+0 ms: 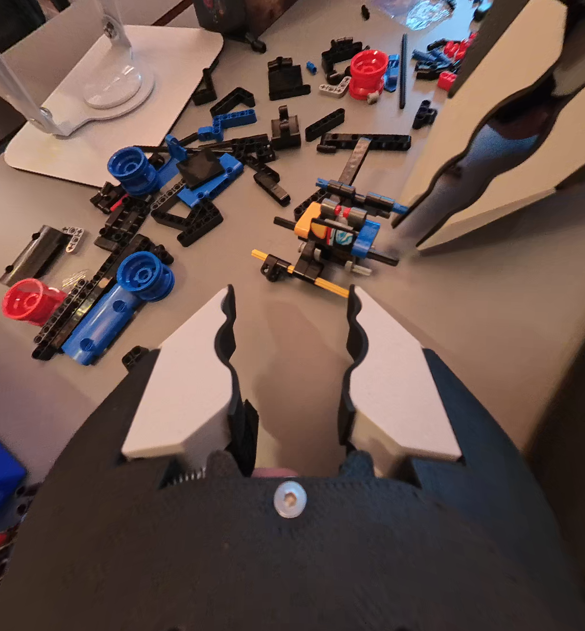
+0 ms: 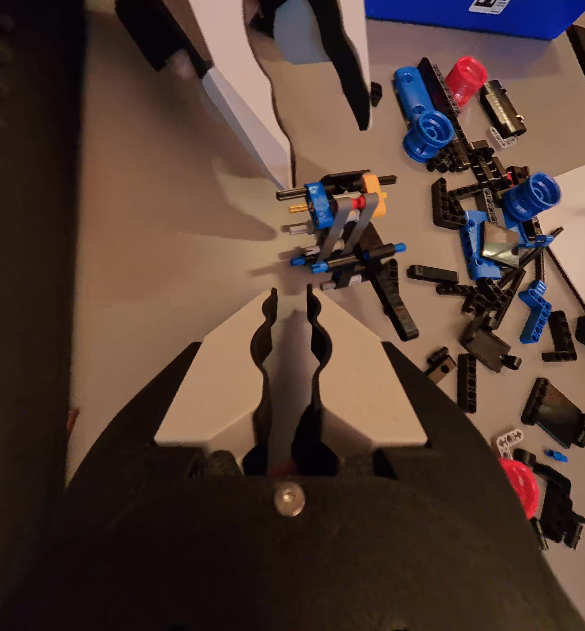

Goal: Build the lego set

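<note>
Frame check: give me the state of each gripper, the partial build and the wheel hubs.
left gripper: jaws wide open, empty
right gripper: jaws slightly apart, empty
partial lego assembly: on table, ungrasped
blue wheel hubs: loose, unmounted
red wheel hubs: loose, unmounted

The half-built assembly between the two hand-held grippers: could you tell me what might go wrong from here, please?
1. The half-built assembly lies free on the table, held by neither hand-held gripper; a one-sided push may slide it.
2. Its thin yellow axle sticks out toward the open left hand-held gripper and could get knocked.
3. Loose black beams lie close by and could be dragged along.
</note>
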`<move>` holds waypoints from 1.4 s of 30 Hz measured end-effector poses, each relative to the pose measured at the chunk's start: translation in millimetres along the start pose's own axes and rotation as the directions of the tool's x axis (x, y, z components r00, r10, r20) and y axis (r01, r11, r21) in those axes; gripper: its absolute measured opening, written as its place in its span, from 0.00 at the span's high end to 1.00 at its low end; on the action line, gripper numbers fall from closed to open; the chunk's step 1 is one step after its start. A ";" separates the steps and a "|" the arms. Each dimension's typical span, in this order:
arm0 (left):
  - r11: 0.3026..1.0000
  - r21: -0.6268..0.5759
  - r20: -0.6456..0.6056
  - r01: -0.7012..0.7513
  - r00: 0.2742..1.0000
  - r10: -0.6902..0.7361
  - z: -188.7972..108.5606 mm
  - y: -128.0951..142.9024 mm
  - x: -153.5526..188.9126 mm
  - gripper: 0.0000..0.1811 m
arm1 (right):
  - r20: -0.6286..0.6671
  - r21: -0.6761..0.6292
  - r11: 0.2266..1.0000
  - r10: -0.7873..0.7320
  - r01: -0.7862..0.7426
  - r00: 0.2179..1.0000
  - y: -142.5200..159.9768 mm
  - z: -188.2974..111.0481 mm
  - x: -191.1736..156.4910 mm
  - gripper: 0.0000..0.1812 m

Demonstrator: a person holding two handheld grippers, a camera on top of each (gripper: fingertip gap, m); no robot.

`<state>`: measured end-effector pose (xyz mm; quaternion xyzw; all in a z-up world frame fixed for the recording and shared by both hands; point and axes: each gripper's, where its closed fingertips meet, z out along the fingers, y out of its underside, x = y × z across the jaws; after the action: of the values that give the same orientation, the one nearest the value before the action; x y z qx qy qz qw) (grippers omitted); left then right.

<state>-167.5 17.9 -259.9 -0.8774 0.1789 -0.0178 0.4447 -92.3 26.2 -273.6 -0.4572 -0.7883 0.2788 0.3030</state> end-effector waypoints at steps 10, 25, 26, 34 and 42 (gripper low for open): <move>0.996 -0.036 -0.034 -0.078 0.996 0.076 7.9 5.2 14.6 0.69 | -0.027 -0.016 0.999 0.048 -0.049 0.998 7.2 -7.1 11.3 0.90; 0.983 -0.110 -0.077 -0.145 0.988 0.137 -3.9 26.3 30.5 0.77 | 0.034 0.014 0.997 -0.074 0.074 0.997 -25.0 23.0 -23.2 0.90; 0.984 -0.106 -0.072 -0.141 0.988 0.134 -5.8 26.3 29.2 0.77 | 0.053 0.037 0.996 -0.079 0.077 0.995 -29.8 23.2 -28.6 0.91; 0.985 -0.121 -0.040 -0.121 0.992 0.117 -26.7 38.1 24.0 0.79 | 0.078 0.019 0.989 -0.151 0.150 0.986 -34.8 30.9 -43.8 0.87; 0.993 -0.052 -0.002 -0.107 0.994 0.107 -26.5 20.9 18.8 0.75 | 0.118 0.176 0.981 -0.101 0.079 0.988 -48.8 -11.9 -29.8 0.87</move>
<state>-161.2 -20.1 -262.7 -0.8778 0.2260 0.0114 0.4222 -98.7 -19.2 -237.3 -0.3746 -0.7990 0.3598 0.3029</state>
